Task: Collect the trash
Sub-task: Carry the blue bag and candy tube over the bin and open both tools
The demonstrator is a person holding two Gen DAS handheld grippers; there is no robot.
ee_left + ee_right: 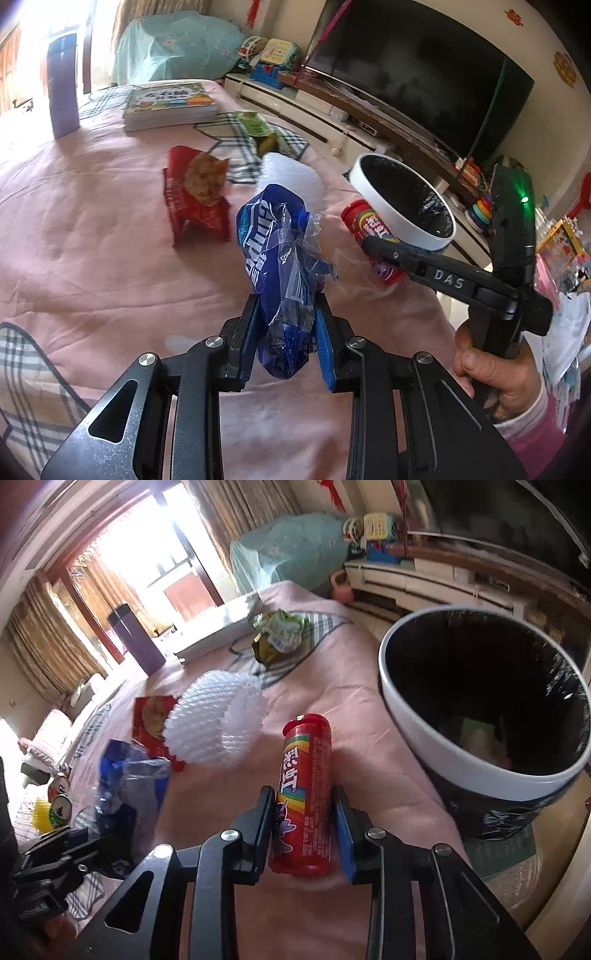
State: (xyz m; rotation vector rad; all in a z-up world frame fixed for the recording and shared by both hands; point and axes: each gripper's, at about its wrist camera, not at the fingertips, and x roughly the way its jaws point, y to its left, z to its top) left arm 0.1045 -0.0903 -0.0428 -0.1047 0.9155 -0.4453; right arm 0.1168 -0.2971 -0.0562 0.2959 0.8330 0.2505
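Blue wrapper [280, 273] is clenched in the left gripper [286, 325], held over the pink bed [92, 240] beside the bin [402, 199]. Right gripper [304, 823] fingers grasp a red tube [306, 794], near the bin.

From my right wrist camera, my right gripper [306, 825] has its jaws pressed on either side of a red candy tube [304, 794], which lies lengthwise on the pink bedspread [369, 709]. Just right of it stands the white-rimmed bin [402, 716], lined in black. A white foam net [218, 720] lies beyond the tube, overlapping a red snack packet [151, 716]. At far left, blurred, my left gripper [74, 845] carries a blue wrapper [125, 786].
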